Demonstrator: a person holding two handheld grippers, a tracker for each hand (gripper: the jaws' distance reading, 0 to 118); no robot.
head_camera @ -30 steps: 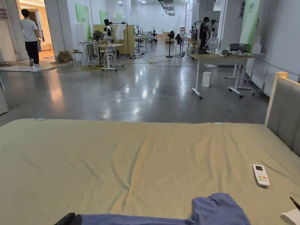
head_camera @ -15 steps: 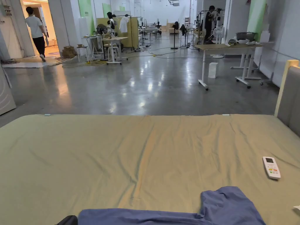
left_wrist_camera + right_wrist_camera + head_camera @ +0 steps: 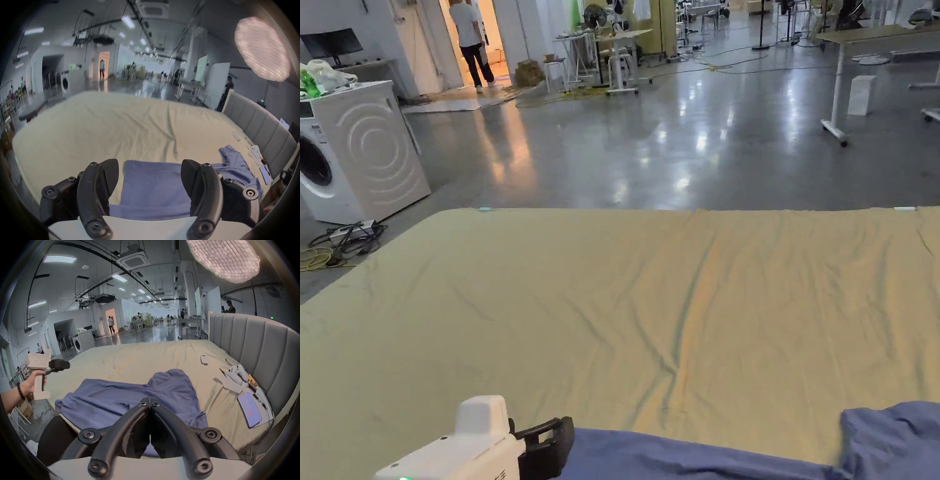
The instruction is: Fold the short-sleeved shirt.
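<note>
In the head view, the left gripper (image 3: 550, 440) is hovering at the lower left beside the blue shirt (image 3: 737, 456), lying along the bed (image 3: 612, 300)'s near edge. Left gripper view: jaws spread wide over the shirt, likely readying a grasp. Right gripper view: the right gripper (image 3: 150, 400), pressed together and empty, is waiting above the shirt at lower centre.

Bed (image 3: 612, 300) with wrinkled olive sheet spans the frame. Blue shirt (image 3: 737, 453) lies flat along its near edge. Left claw (image 3: 547, 445), white body with black jaws, sits at the shirt's left end. Washing machine (image 3: 359, 153) stands on the floor beyond, left.
</note>
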